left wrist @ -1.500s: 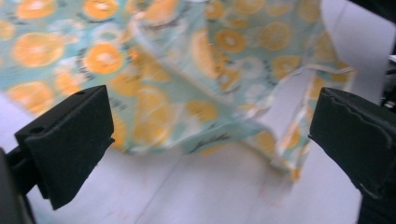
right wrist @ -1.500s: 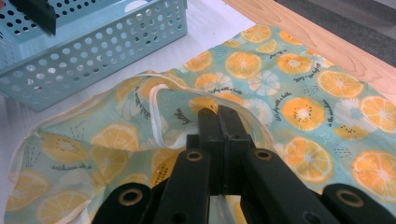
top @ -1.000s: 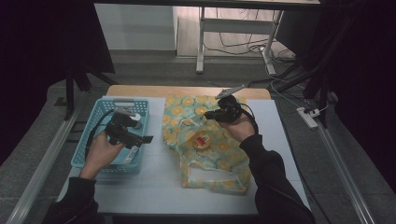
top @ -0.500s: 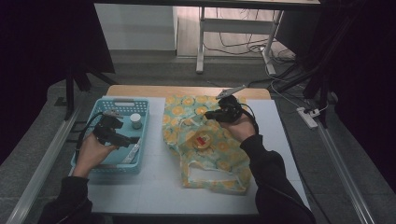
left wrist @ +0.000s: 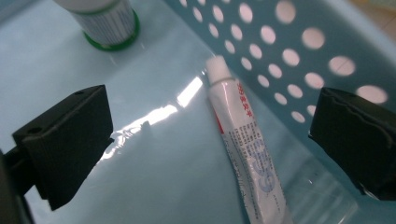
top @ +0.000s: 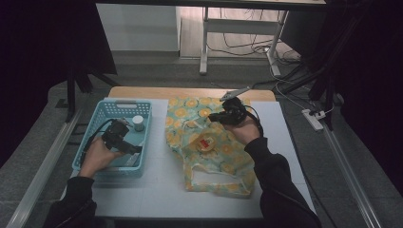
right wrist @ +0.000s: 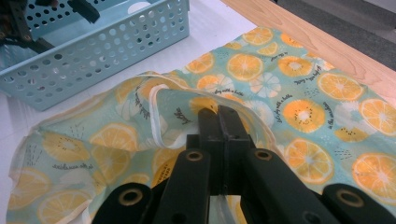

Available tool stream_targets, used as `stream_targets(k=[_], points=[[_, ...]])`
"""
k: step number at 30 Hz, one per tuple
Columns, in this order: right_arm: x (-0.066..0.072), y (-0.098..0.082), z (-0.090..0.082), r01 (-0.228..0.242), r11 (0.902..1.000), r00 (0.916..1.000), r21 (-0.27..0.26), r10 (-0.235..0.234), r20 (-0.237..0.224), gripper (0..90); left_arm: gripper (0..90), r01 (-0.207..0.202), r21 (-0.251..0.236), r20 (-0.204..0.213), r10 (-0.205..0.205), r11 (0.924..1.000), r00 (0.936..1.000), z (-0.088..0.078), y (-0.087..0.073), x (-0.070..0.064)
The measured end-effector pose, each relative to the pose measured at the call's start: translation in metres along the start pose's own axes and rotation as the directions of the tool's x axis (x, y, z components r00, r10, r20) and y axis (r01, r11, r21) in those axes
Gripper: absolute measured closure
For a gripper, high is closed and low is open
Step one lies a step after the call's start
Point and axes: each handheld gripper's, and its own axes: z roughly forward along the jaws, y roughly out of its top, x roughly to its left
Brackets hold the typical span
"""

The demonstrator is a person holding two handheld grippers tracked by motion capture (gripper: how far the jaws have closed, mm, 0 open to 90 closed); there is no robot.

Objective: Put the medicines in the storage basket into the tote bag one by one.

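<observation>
A light-blue perforated basket (top: 95,159) stands at the table's left. My left gripper (top: 127,144) reaches down into it, jaws open. In the left gripper view a white tube (left wrist: 243,140) with blue print lies flat on the basket floor between the wide-apart jaws of the left gripper (left wrist: 210,121), untouched by either pad. A small white bottle (left wrist: 105,21) with a green base stands farther in. My right gripper (right wrist: 219,114) is shut on a raised fold of the orange-print cloth bag (right wrist: 299,107), which lies spread at mid-table (top: 214,161).
A round item with a red label (top: 205,142) rests at the bag's middle; in or on it, I cannot tell. The basket wall (left wrist: 289,42) runs close beside the tube. The wooden table edge (top: 142,91) lies behind. Bare white tabletop (top: 157,190) shows in front.
My left gripper has sunk from above the basket down onto its floor, nearer the front. The right gripper and the bag have stayed put.
</observation>
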Motion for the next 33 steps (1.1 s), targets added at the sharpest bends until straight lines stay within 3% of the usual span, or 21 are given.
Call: stream_targets(k=[8, 13, 19, 25, 28, 33], points=[[0.000, 0.000, 0.001, -0.001, 1.0000, 1.0000, 0.000, 0.001, -0.002, 89.9, 5.3, -0.021, 0.121, 0.008, 0.020, 0.9924, 0.9998, 0.016, 0.001, -0.002], [0.001, -0.001, 0.001, -0.001, 1.0000, 1.0000, 0.001, 0.001, -0.003, 89.8, 19.7, -0.039, 0.178, 0.021, 0.036, 0.9832, 0.9991, 0.022, 0.002, -0.005], [0.000, -0.001, 0.001, -0.004, 1.0000, 1.0000, 0.001, 0.004, -0.003, 89.8, 36.5, -0.054, 0.182, 0.000, 0.055, 0.9819, 0.9985, 0.019, 0.002, -0.006], [0.001, -0.002, 0.002, -0.003, 1.0000, 1.0000, 0.001, 0.003, -0.004, 89.8, 64.4, -0.039, 0.165, 0.010, 0.037, 0.9855, 0.9993, 0.016, 0.001, -0.002], [0.000, -0.002, 0.002, -0.003, 1.0000, 1.0000, 0.002, 0.003, -0.004, 89.8, 68.5, 0.001, 0.158, 0.025, -0.005, 0.9874, 0.9997, 0.015, 0.000, 0.002], [0.000, -0.002, 0.001, -0.003, 1.0000, 1.0000, 0.000, 0.003, -0.002, 89.8, 69.7, 0.013, 0.170, 0.029, -0.018, 0.9853, 0.9994, 0.014, 0.001, 0.003]])
